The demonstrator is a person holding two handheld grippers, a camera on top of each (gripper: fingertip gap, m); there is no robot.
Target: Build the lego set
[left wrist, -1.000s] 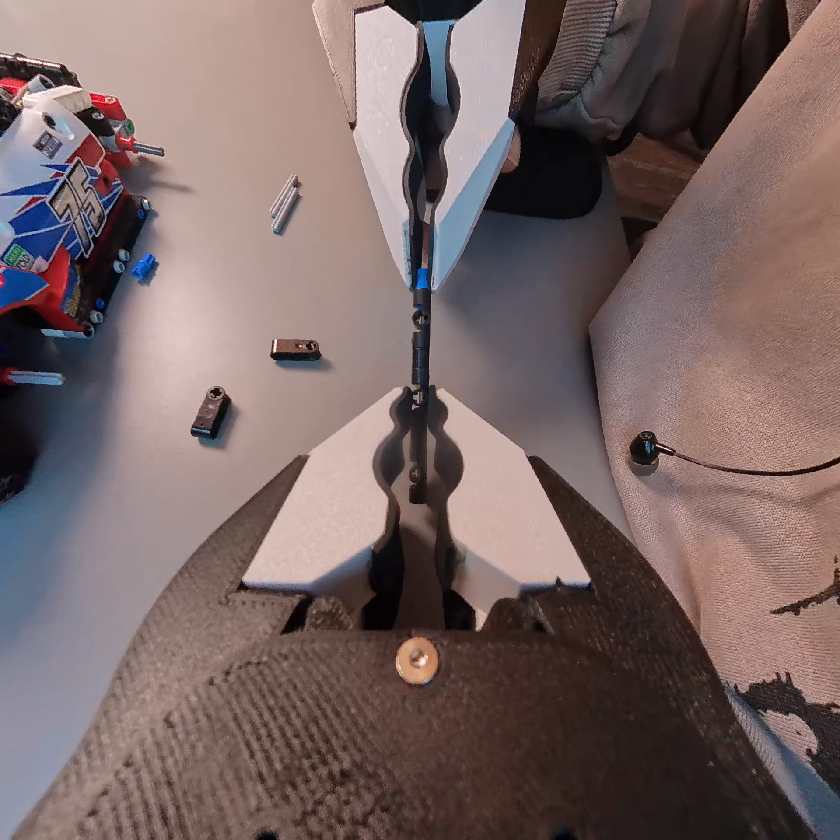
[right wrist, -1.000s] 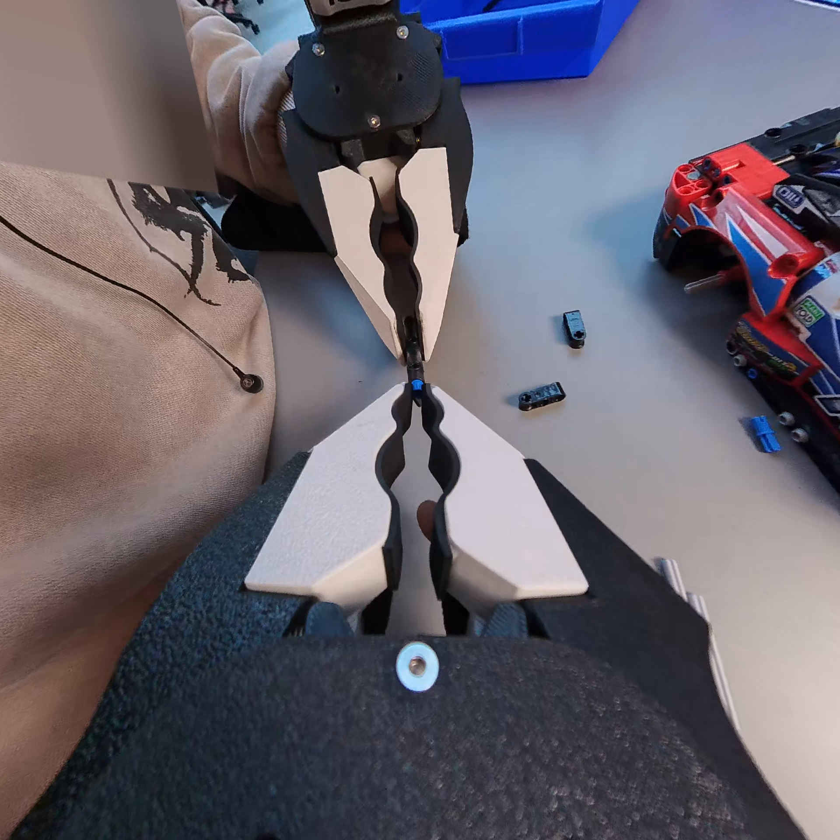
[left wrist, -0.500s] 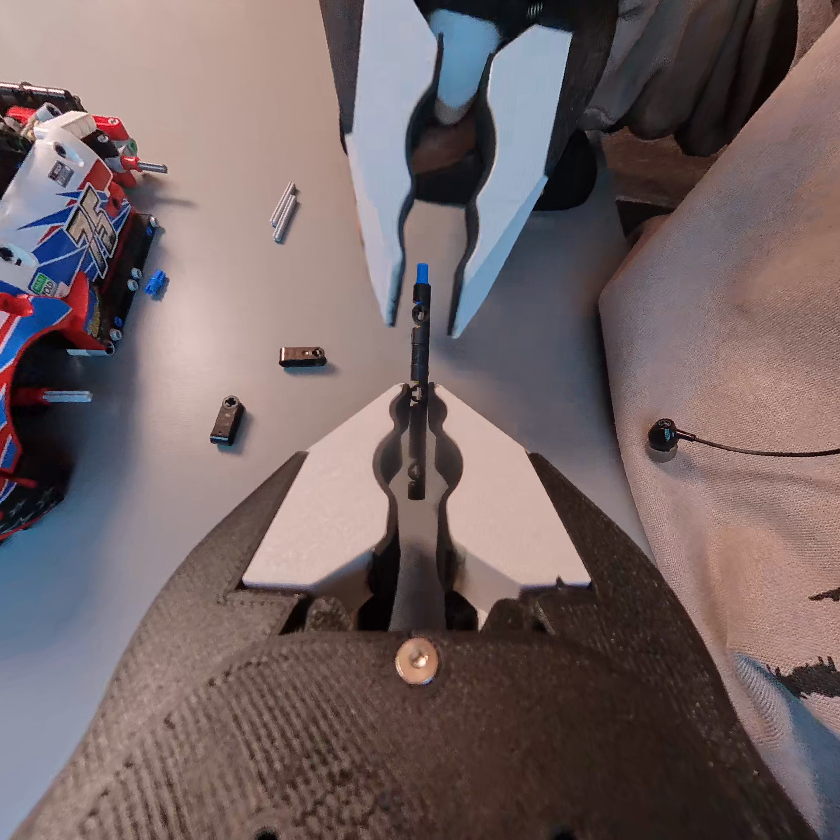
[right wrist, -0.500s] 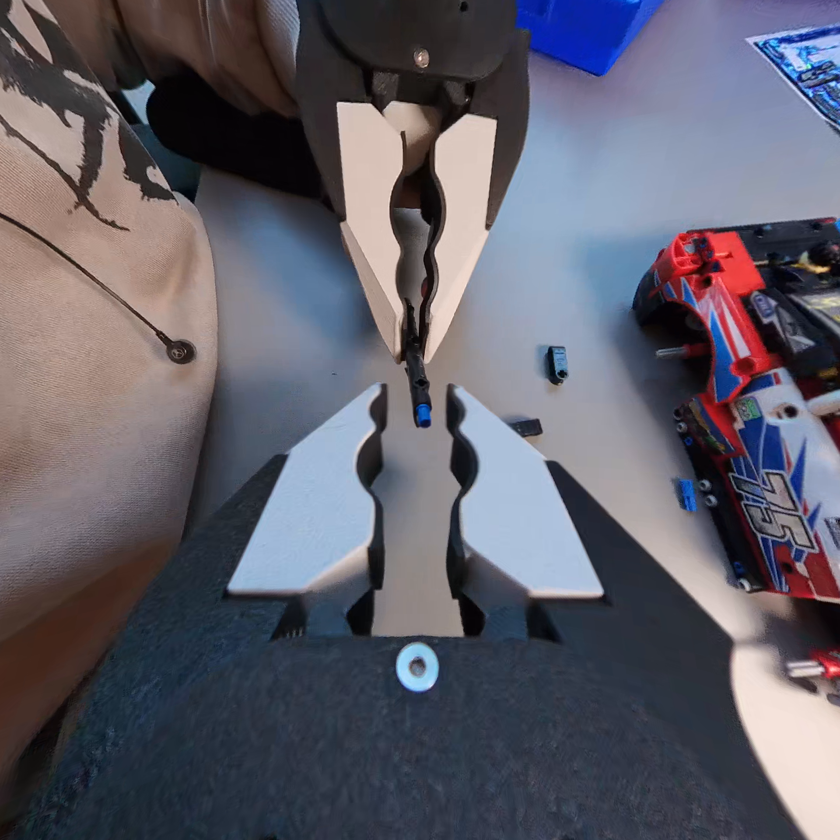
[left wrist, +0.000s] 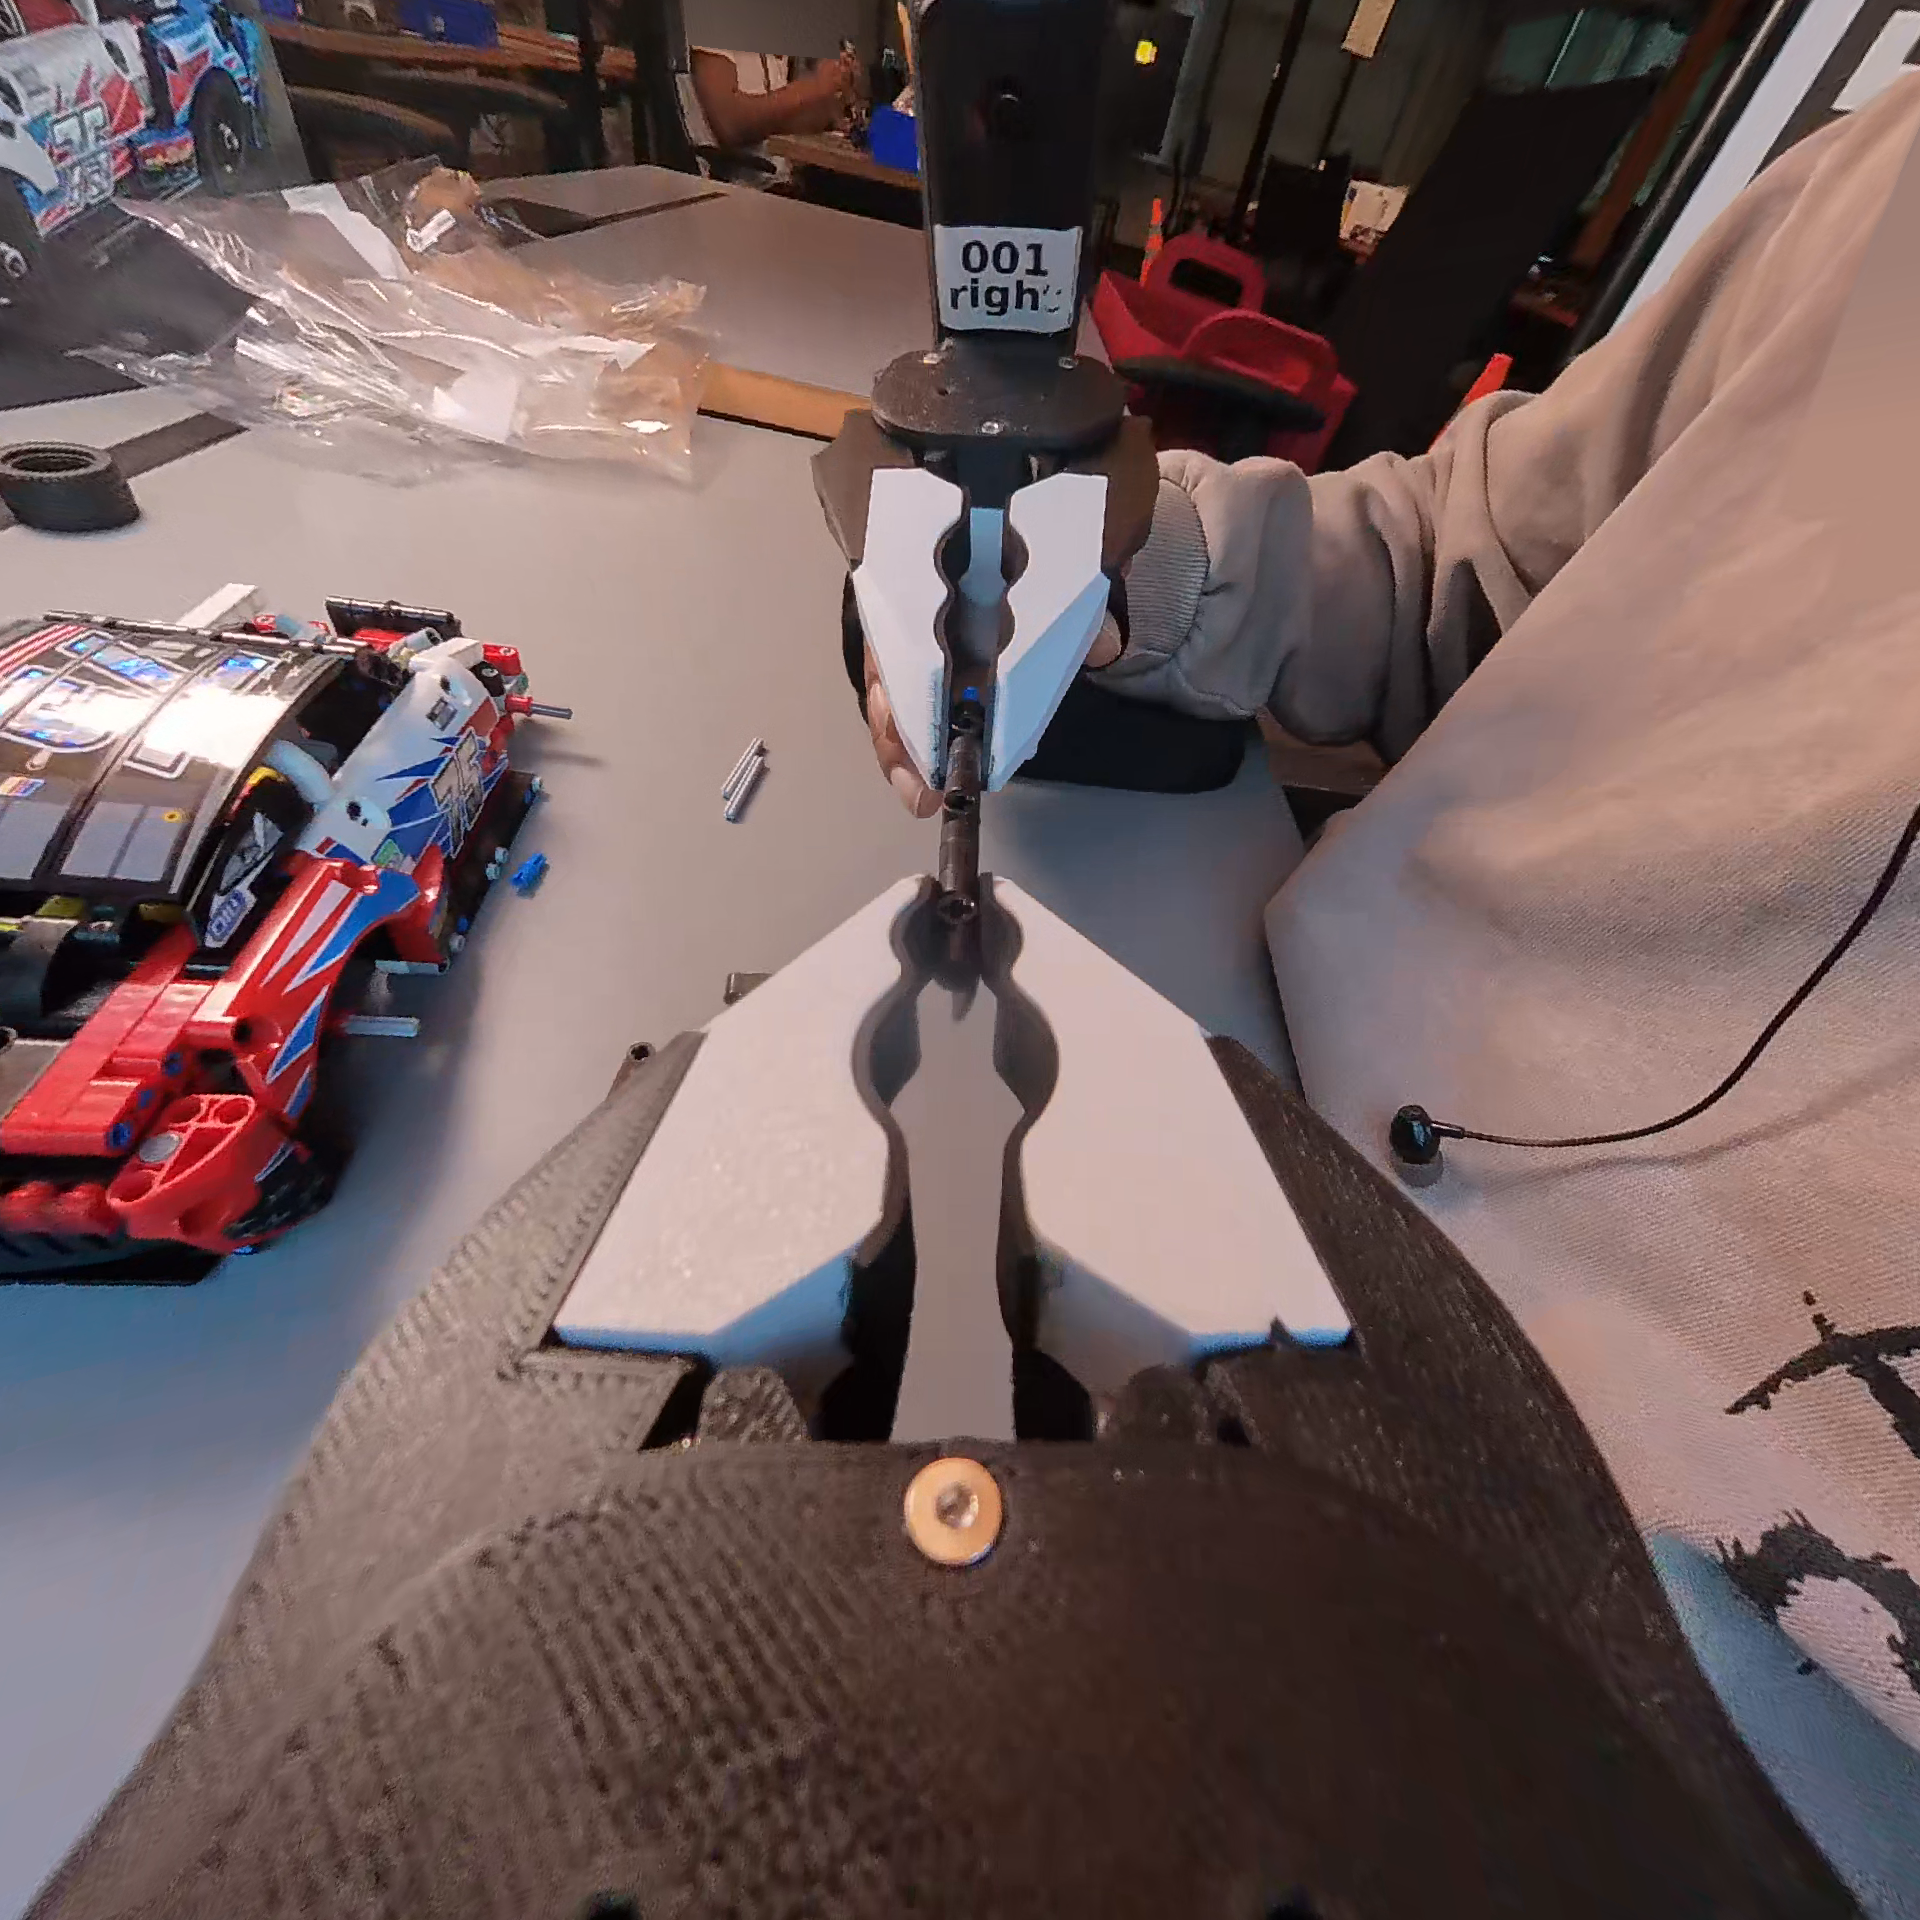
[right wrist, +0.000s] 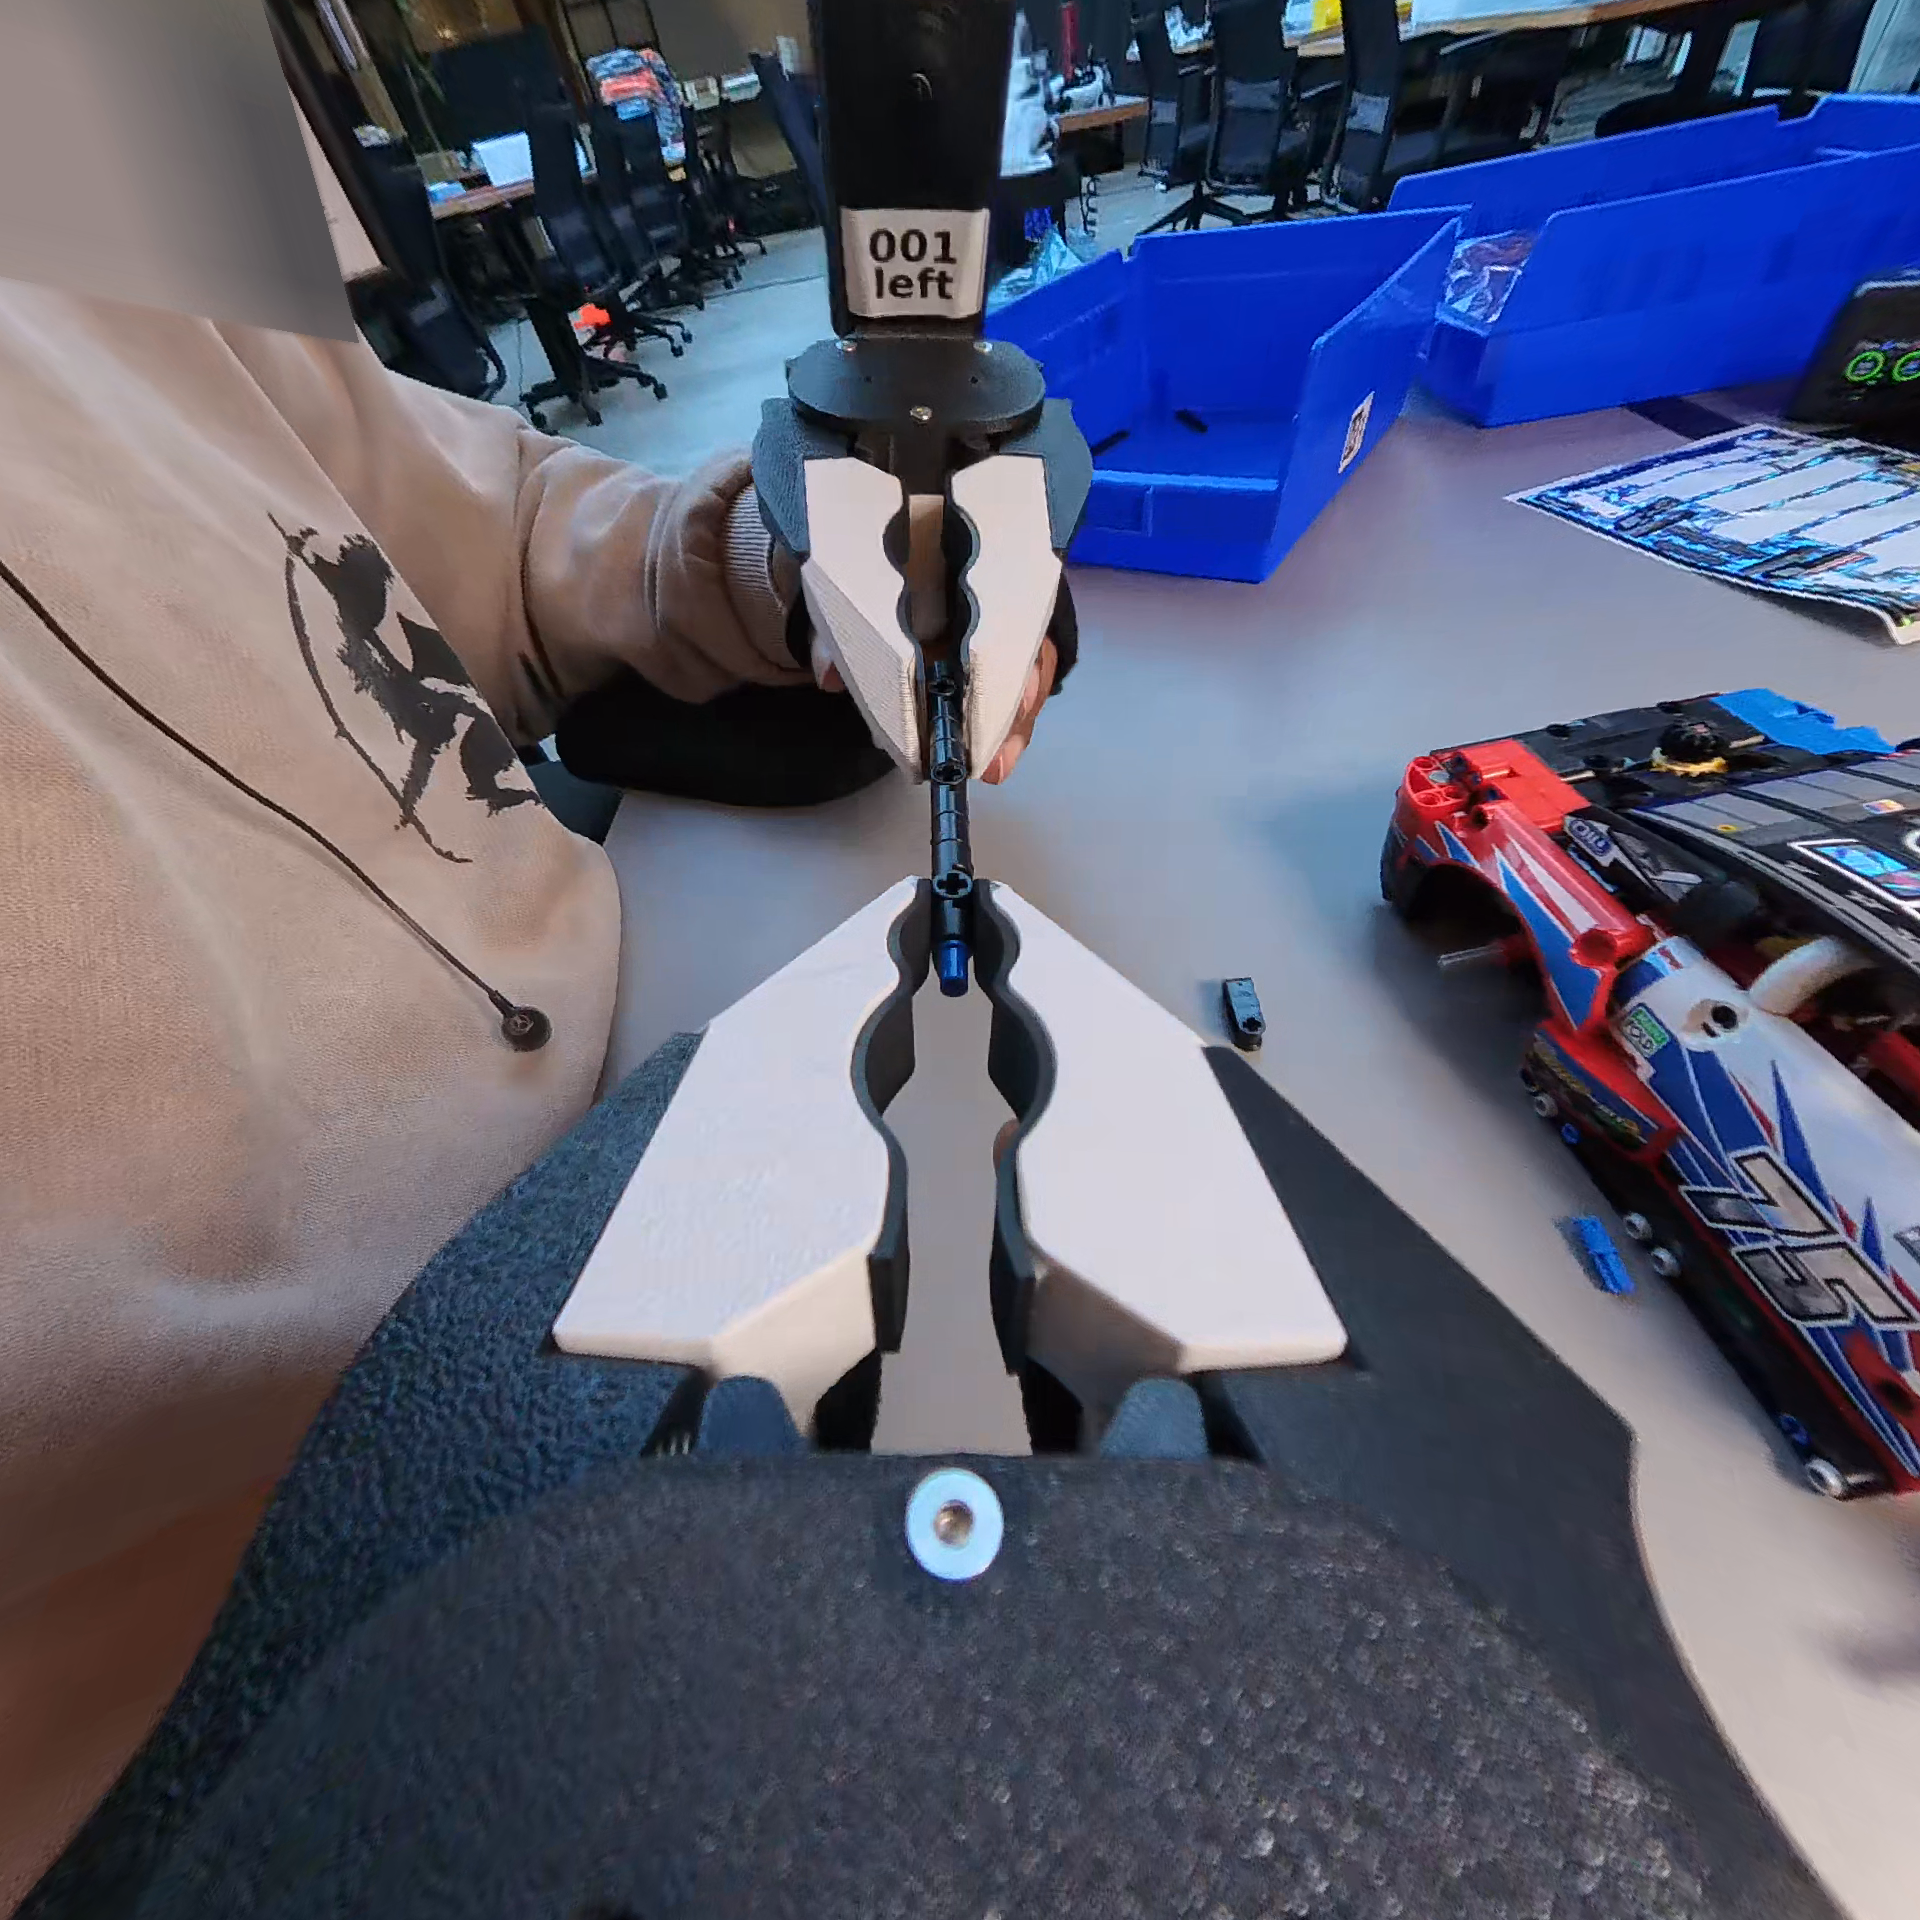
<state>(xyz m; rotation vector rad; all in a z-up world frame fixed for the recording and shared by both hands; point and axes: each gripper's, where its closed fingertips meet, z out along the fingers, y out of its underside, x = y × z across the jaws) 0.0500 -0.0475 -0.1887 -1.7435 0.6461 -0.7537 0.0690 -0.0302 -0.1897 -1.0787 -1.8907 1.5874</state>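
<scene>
A: Two tongs grip one part. The left tongs (left wrist: pixel 956 902) are clenched on one end of the black beam (left wrist: pixel 958 821); the right tongs (right wrist: pixel 954 902) are clenched on the other end, where a blue pin (right wrist: pixel 950 964) sticks out of it. The beam hangs above the surface (left wrist: pixel 644 623), near its edge by the person, well apart from the car (left wrist: pixel 239 883).

B: Which step is this?

A: By my reading, sub-assembly: seating the pin in the beam, or passing the beam from one tool to the other. I cannot tell which. The next move calls for one pair to keep its grip while the other presses along the beam's axis or lets go; a sideways load could twist the beam out.

B: What differs between the views?

A: The left wrist view shows the two grey rods (left wrist: pixel 744 767), a loose blue pin (left wrist: pixel 528 871) beside the car, a tyre (left wrist: pixel 64 501) and clear bags (left wrist: pixel 416 343) toward the far edge. The right wrist view shows the pin's full length, blue bins (right wrist: pixel 1247 457), a printed sheet (right wrist: pixel 1745 520) and a small black connector (right wrist: pixel 1243 1010).
</scene>
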